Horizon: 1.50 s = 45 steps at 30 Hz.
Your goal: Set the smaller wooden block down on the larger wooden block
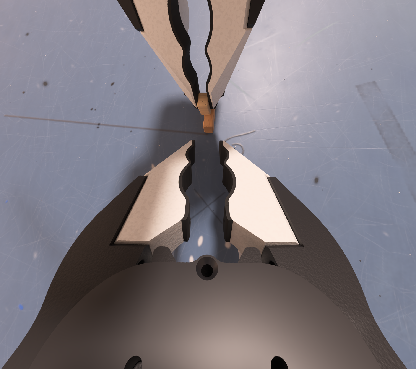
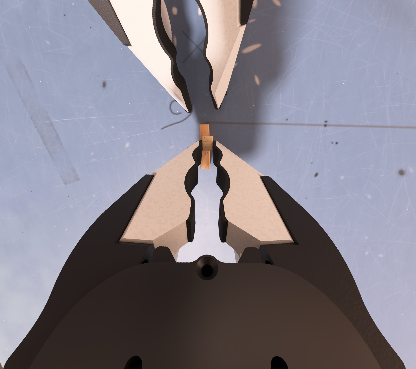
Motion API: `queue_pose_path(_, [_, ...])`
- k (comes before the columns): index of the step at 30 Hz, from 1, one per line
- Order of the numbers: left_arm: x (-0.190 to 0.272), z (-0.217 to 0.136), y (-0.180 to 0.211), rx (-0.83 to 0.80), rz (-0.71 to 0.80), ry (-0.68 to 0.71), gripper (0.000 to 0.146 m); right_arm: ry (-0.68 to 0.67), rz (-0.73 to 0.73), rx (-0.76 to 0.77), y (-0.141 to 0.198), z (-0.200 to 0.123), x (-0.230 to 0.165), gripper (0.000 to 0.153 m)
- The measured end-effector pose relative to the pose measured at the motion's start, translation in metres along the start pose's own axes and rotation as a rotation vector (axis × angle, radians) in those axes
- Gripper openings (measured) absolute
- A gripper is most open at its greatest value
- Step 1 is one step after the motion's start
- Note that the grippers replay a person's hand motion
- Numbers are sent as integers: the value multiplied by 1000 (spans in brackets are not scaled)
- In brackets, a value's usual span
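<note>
Scratched blue-grey tabletop (image 1: pixel 67 155) fills both views, its edges out of sight. Right gripper (image 2: pixel 206 144) pinches the smaller wooden block (image 2: pixel 207 143), pale and cube-like, directly over the larger wooden block (image 2: pixel 204 161), a narrow orange slab whose long axis runs away from that gripper. Left gripper (image 1: pixel 207 143) waits just beside them, fingers apart, empty. Contact between the blocks is unclear.

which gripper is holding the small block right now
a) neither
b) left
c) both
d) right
d: the right gripper has its fingertips shut on the small block, over the large block, while the left gripper is open with nothing between its fingers.
</note>
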State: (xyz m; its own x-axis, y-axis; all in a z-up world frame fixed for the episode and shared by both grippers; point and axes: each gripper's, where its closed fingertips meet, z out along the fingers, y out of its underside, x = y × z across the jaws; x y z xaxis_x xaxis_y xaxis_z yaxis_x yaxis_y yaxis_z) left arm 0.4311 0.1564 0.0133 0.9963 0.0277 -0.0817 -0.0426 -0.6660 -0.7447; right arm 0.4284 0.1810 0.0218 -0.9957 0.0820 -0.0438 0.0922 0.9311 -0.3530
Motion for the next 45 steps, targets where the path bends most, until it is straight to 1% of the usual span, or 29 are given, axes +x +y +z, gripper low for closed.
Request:
queue_pose_path(15, [2, 2, 0, -4, 17, -6, 17, 31, -24, 41, -2, 0, 0, 8])
queue_pose_path(19, [2, 2, -1, -4, 21, -7, 16, 66, -58, 26, -2, 0, -1, 8])
queue_pose_path(25, [3, 2, -1, -5, 26, -11, 16, 89, -44, 8, -1, 1, -1, 8])
queue_pose_path(33, [3, 2, -1, -6, 28, -14, 16, 26, 31, 49, 1, 1, -1, 8])
queue_pose_path(38, [3, 2, -1, -5, 29, -12, 16, -14, 27, 70, 1, 0, -2, 8])
queue_pose_path(45, [3, 2, -1, -4, 28, -10, 16, -44, -15, 104, 2, 0, -2, 8])
